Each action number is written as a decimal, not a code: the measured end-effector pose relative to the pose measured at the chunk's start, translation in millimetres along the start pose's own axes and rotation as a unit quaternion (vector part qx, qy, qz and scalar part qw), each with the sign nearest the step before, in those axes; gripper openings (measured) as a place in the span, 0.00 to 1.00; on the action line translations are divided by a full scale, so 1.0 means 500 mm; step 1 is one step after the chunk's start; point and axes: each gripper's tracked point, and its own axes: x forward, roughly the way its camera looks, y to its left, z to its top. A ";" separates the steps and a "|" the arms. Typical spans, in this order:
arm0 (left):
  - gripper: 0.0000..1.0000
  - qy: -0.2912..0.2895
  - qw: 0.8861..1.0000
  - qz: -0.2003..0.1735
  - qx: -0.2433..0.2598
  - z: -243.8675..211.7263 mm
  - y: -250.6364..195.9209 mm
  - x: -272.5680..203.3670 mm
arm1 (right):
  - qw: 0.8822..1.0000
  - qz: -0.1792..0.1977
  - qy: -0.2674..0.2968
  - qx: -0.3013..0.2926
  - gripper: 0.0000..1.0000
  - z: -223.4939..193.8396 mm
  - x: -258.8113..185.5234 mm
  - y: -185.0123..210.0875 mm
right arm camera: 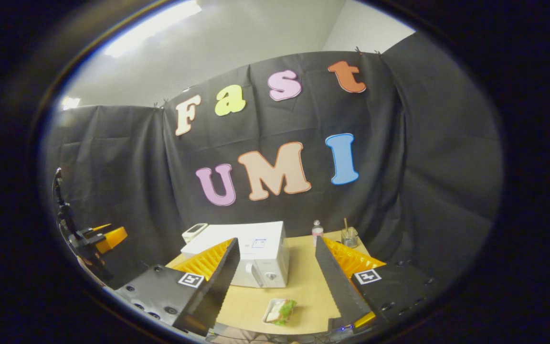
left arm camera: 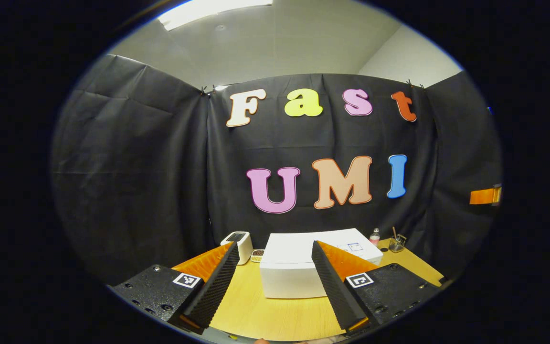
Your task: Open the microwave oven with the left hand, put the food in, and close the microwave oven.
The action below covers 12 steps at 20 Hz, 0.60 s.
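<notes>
A staged recording booth: black cloth (left arm camera: 132, 157) walls a wooden table (right arm camera: 303, 286) holding a white microwave oven (right arm camera: 256, 255), with plain office ceiling and a fluorescent light panel (left arm camera: 208, 12) above.

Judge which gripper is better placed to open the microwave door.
Left. The left gripper is open and faces the closed microwave squarely; the right gripper, also open, has the food lying between its fingers.

white box (left arm camera: 237, 243) | small bottle (right arm camera: 317, 229) | glass jar (right arm camera: 349, 237), perhaps holding sticks
</notes>
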 end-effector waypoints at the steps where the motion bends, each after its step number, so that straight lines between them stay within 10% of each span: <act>1: 0.94 -0.005 1.000 0.001 0.002 0.006 0.001 0.002 | 1.000 -0.002 0.000 -0.002 0.97 -0.002 0.001 -0.003; 12: 0.92 0.003 0.998 -0.057 -0.016 -0.112 -0.077 0.083 | 1.000 0.014 -0.001 0.003 0.97 -0.079 0.053 0.004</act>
